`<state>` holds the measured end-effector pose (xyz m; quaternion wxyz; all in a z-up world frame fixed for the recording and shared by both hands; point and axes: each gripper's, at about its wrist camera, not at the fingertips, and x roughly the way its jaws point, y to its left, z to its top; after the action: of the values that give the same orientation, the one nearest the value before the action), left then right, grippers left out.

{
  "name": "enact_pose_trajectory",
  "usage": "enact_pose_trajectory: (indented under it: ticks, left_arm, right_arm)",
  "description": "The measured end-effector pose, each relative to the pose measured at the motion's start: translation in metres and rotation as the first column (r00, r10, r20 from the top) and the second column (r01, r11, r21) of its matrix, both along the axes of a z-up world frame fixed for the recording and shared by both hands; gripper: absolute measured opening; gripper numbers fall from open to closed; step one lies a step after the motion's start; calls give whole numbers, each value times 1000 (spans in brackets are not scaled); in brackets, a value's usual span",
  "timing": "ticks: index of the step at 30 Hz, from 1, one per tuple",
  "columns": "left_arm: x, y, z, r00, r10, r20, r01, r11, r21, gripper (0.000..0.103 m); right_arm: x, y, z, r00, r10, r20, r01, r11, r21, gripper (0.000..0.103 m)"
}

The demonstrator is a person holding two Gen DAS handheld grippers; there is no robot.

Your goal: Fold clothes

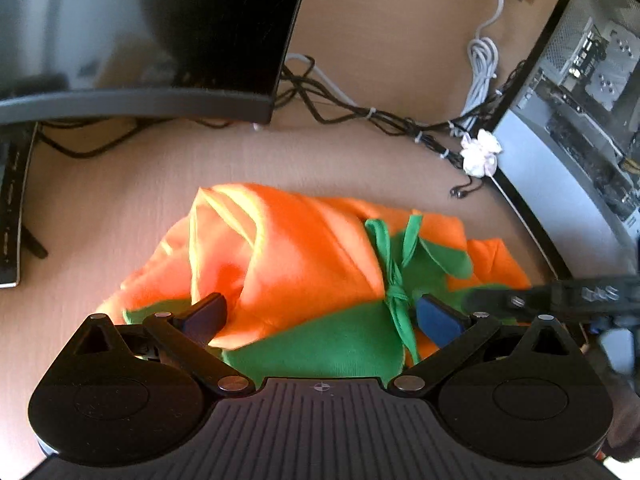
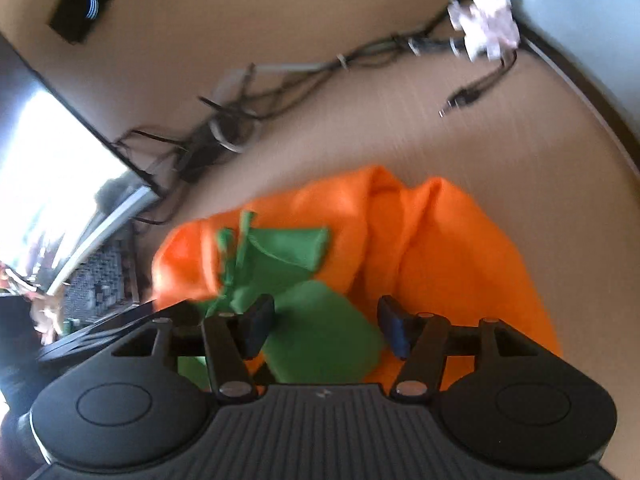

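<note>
Orange-and-green garment (image 1: 304, 264) lies crumpled on tan surface (image 1: 120, 184), green ties knotted near its middle. Left gripper (image 1: 320, 316) low over near edge, jaws spread wide, cloth bunched between them, not pinched. Right gripper (image 2: 326, 324) over green panel, jaws spread, holding nothing. Monitor (image 1: 160, 32), cable bundle (image 1: 380, 116), computer case (image 1: 580, 100) behind garment.
</note>
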<state>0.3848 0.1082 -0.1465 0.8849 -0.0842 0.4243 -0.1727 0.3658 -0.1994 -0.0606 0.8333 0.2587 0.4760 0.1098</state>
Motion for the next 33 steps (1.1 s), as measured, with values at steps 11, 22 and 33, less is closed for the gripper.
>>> enact_pose_trajectory:
  ticks: [11, 22, 33]
  left_arm:
    - [-9, -6, -16, 999, -48, -17, 49, 997, 51, 103]
    - [21, 76, 24, 995, 67, -71, -88, 924, -371, 103]
    - [65, 40, -17, 974, 142, -175, -187, 943, -277, 81]
  right_arm:
    - [35, 24, 12, 989, 73, 132, -53, 988, -146, 25]
    - [55, -11, 24, 991, 41, 126, -24, 990, -139, 27]
    - [99, 11, -10, 998, 63, 17, -64, 998, 26, 32]
